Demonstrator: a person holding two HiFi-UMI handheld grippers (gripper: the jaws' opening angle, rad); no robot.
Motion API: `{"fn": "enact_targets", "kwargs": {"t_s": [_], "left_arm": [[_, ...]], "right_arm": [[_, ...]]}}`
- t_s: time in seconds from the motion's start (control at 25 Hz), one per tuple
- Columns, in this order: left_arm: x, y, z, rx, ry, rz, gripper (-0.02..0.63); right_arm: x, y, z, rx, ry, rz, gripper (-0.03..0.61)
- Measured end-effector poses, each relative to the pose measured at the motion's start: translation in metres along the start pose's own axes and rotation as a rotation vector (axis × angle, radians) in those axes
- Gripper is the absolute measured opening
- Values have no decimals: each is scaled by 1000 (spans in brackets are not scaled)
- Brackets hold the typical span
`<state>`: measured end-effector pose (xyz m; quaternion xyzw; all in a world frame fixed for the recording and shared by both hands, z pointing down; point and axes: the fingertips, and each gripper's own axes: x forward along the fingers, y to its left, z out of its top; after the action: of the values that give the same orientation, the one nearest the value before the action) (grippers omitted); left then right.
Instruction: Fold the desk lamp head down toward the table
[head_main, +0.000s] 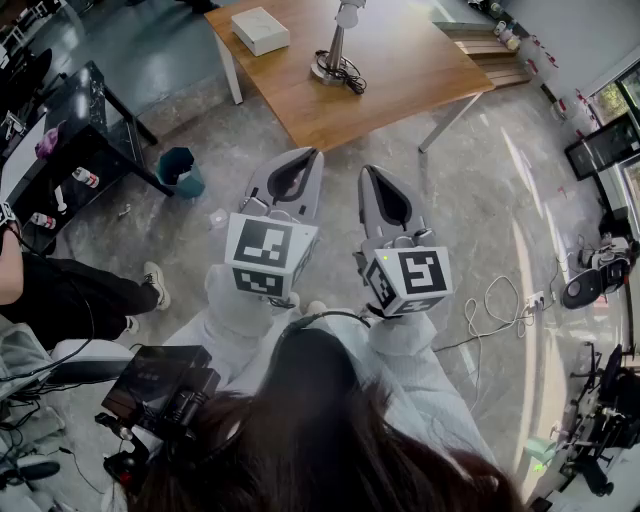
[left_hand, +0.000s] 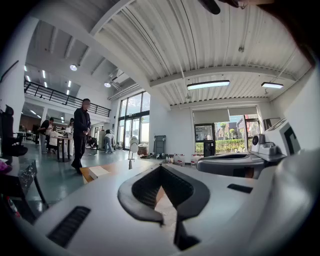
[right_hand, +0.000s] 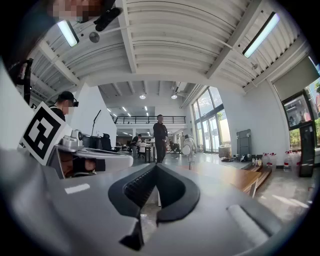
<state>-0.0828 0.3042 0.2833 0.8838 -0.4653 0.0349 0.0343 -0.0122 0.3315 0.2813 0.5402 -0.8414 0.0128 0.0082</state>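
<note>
A silver desk lamp stands upright on the wooden table ahead, its base ringed by a dark cord and its head up at the frame's top edge. The lamp shows small and far off in the left gripper view, and the lamp likewise in the right gripper view. My left gripper and right gripper are held side by side, level, over the floor well short of the table. Both are shut with nothing between the tips.
A white box lies on the table's left part. A teal bin stands on the floor near a black side table. A standing person is farther off. Cables trail at the right.
</note>
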Motion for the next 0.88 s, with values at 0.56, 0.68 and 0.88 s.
{"fn": "enact_targets", "kwargs": {"t_s": [0.56, 0.68, 0.88], "left_arm": [[23, -10, -7, -29, 31, -11, 3], [29, -9, -7, -51, 35, -5, 3], [50, 6, -13, -93, 52, -8, 3]], "right_arm": [[3, -27, -4, 13, -1, -17, 2], [5, -38, -7, 27, -2, -10, 2], [25, -57, -19, 63, 17, 9, 2]]}}
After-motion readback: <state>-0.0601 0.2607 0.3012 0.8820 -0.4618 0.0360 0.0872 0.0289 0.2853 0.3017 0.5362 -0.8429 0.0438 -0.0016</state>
